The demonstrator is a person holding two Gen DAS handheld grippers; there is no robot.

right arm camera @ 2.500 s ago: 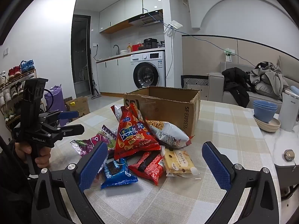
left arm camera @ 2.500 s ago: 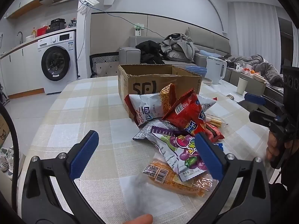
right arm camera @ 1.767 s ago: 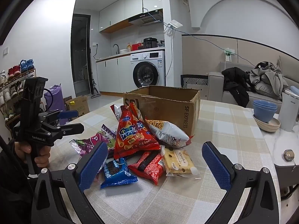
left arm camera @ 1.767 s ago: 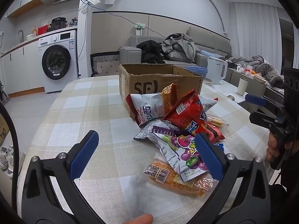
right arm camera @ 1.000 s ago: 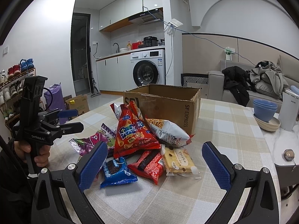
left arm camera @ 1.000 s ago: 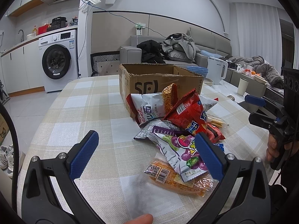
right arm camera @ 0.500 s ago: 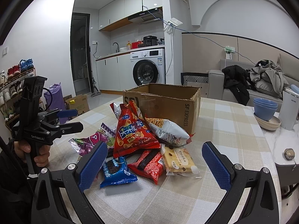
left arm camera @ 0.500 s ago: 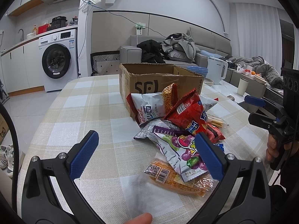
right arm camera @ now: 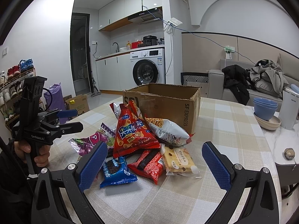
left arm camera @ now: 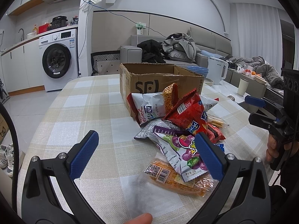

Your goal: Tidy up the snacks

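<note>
a heap of snack packets is seen on the checked tablecloth (left arm camera: 89, 100), banked against the front wall of the open cardboard box (left arm camera: 158, 78), which sits at upper centre in both views and into which nothing can be seen to have been put. the left gripper (left arm camera: 147, 155) is held spread wide and empty above the cloth at the lower edge of its frame; the right gripper (right arm camera: 155, 160) is likewise held wide and empty at the bottom of its frame.

in the left wrist view the pile lies right of centre, so that only the right-hand pad overlaps it. nearest is the orange packet (left arm camera: 179, 177), lying flat with its long axis running from centre toward lower right, partly covered by the purple grape packet (left arm camera: 179, 147).

in the right wrist view the heap is framed squarely between the pads: the blue cookie packet (right arm camera: 115, 171), the red wafer packet (right arm camera: 149, 164) and the pale cracker packet (right arm camera: 179, 160) lie flat in the front row, the cracker's length pointing away toward the box, with the red chip bag (right arm camera: 132, 132) leaning behind them. the right gripper is judged the better aligned for a first pick; the box is straight beyond.
</note>
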